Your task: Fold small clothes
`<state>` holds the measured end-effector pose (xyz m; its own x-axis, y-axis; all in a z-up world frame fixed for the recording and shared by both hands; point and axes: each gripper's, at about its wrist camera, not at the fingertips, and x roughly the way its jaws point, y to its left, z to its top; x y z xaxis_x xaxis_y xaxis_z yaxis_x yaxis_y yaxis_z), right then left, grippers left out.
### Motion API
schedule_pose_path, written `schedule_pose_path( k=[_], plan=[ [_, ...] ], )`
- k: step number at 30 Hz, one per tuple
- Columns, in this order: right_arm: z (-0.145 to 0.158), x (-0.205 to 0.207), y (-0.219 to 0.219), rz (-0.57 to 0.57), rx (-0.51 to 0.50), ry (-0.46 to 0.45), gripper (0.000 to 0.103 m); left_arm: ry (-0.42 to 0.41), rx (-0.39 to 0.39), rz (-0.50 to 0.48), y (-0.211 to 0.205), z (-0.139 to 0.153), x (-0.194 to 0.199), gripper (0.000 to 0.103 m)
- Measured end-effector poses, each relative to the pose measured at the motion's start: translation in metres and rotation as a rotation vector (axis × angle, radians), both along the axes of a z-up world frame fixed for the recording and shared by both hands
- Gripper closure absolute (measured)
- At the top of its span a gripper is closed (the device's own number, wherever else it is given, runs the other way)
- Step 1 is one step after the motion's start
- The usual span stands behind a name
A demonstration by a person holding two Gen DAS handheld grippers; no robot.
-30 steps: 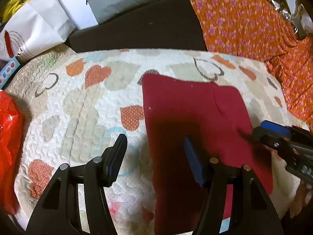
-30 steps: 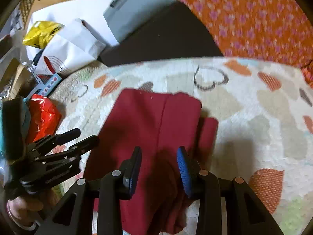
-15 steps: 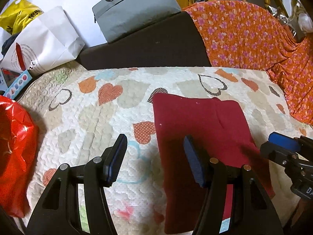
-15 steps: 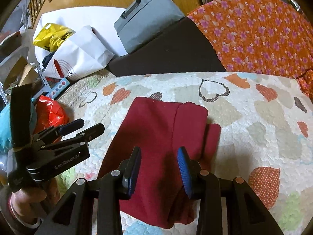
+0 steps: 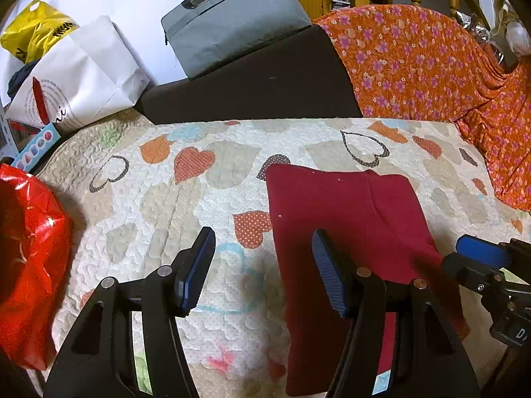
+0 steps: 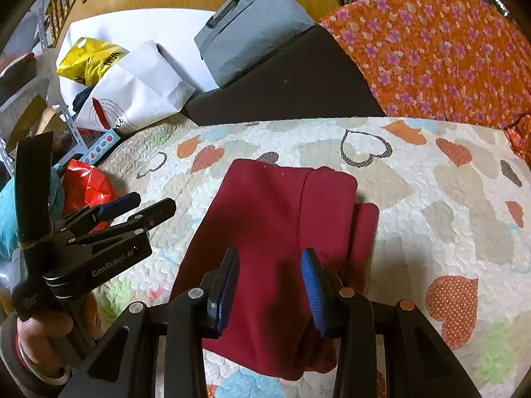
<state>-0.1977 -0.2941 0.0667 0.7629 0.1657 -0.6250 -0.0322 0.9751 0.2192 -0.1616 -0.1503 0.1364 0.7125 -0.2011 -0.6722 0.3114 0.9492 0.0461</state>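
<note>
A dark red folded garment (image 5: 348, 225) lies flat on the heart-patterned quilt (image 5: 166, 199); it also shows in the right wrist view (image 6: 265, 225), with a folded flap on its right side. My left gripper (image 5: 262, 265) is open and empty, raised above the garment's left edge. My right gripper (image 6: 270, 282) is open and empty, raised above the garment's near part. The right gripper shows at the right edge of the left wrist view (image 5: 481, 262). The left gripper shows at the left of the right wrist view (image 6: 132, 209), held in a hand.
A red plastic bag (image 5: 26, 258) lies at the quilt's left edge. A white paper bag (image 5: 79, 76), a yellow bag (image 5: 33, 33) and a grey case (image 5: 232, 20) stand behind. Orange flowered fabric (image 5: 431, 73) covers the right. A dark cushion (image 5: 252, 86) borders the quilt's far edge.
Both grippers have lifted up and drawn back from the garment, so more of the quilt and the background shows. The garment lies still and folded. Both stay open.
</note>
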Motion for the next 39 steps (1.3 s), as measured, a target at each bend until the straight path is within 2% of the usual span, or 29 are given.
schedule_pose_path(
  k=[33, 39],
  plan=[
    [-0.0063, 0.0048, 0.0020, 0.029, 0.004, 0.024, 0.064, 0.001, 0.001, -0.015, -0.0015, 0.0003, 0.0007, 0.042],
    [-0.0069, 0.0050, 0.0010, 0.029, 0.010, 0.026, 0.064, -0.021, -0.013, -0.001, -0.0006, 0.0021, 0.0008, 0.042]
  ],
)
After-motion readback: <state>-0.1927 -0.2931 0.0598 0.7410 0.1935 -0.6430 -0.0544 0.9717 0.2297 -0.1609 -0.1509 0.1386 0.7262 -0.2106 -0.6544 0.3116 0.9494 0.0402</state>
